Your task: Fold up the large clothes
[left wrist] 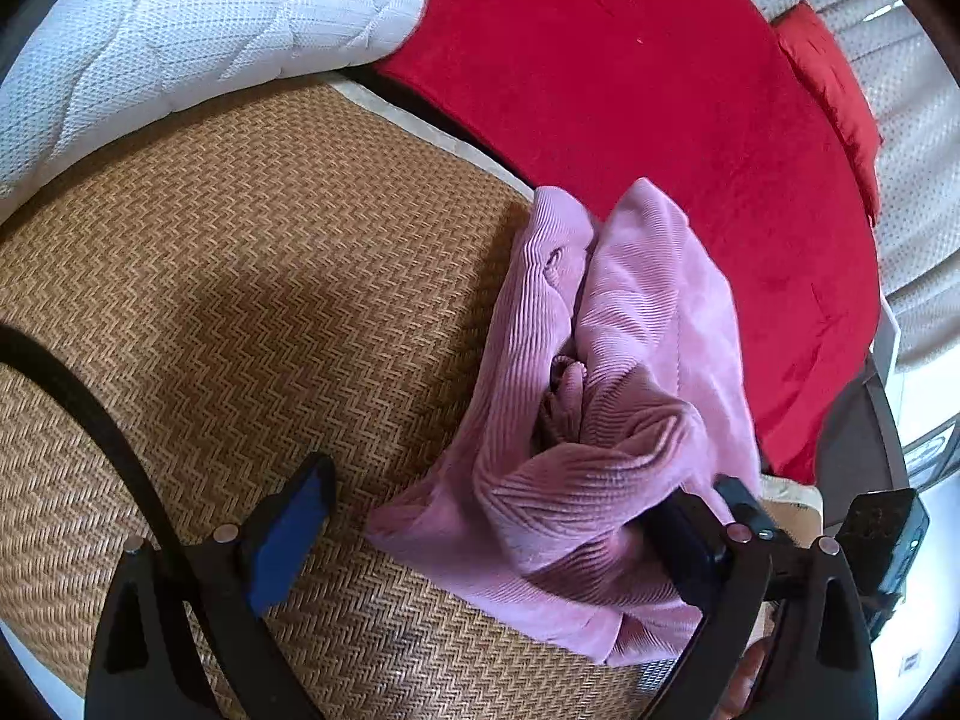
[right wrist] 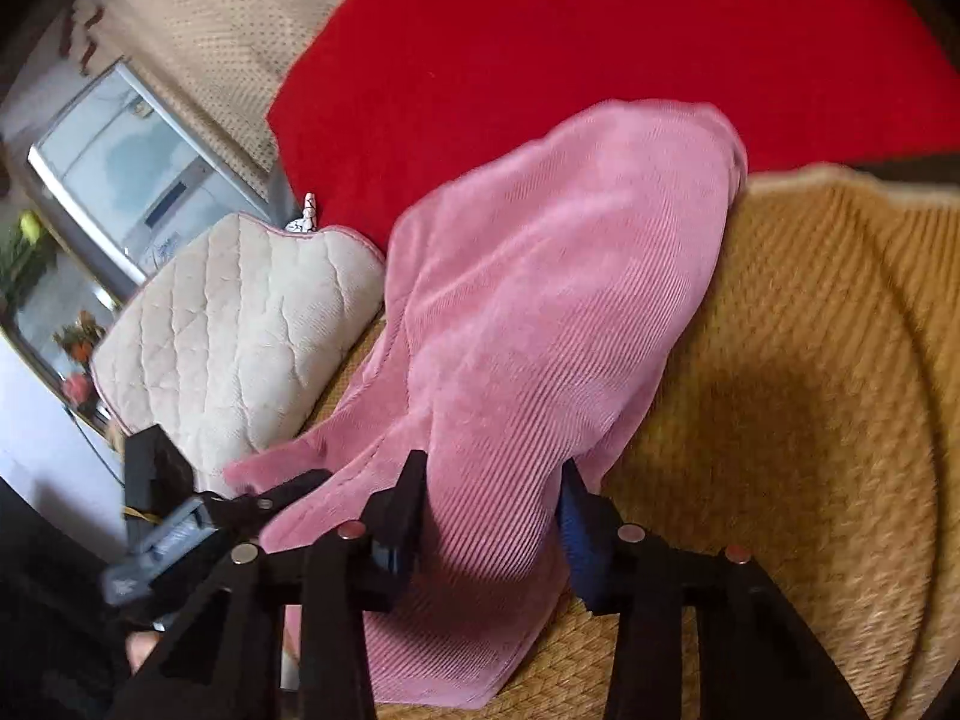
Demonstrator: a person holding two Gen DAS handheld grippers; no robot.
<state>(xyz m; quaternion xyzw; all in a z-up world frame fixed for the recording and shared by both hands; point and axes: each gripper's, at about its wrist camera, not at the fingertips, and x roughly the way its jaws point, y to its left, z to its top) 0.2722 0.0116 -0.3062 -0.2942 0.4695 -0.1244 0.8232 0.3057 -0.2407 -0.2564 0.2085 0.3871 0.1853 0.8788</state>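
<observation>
A pink ribbed garment (left wrist: 606, 372) lies bunched on a woven straw mat (left wrist: 240, 276), its far end reaching a red blanket (left wrist: 630, 90). My left gripper (left wrist: 492, 534) stands open and wide. Its left blue pad is over bare mat, and its right finger (left wrist: 690, 540) rests against a rolled fold of the cloth. In the right wrist view the pink garment (right wrist: 540, 300) rises in a tented fold from between the fingers. My right gripper (right wrist: 492, 516) is shut on that thick fold, which fills the gap from pad to pad.
A white quilted pillow (left wrist: 180, 30) lies at the mat's far left. A beige quilted cushion (right wrist: 240, 330) sits beside the garment, with a glass-fronted cabinet (right wrist: 120, 180) behind it. A red cushion (left wrist: 834, 102) lies beyond the blanket. Bare mat (right wrist: 810, 420) spreads right of the garment.
</observation>
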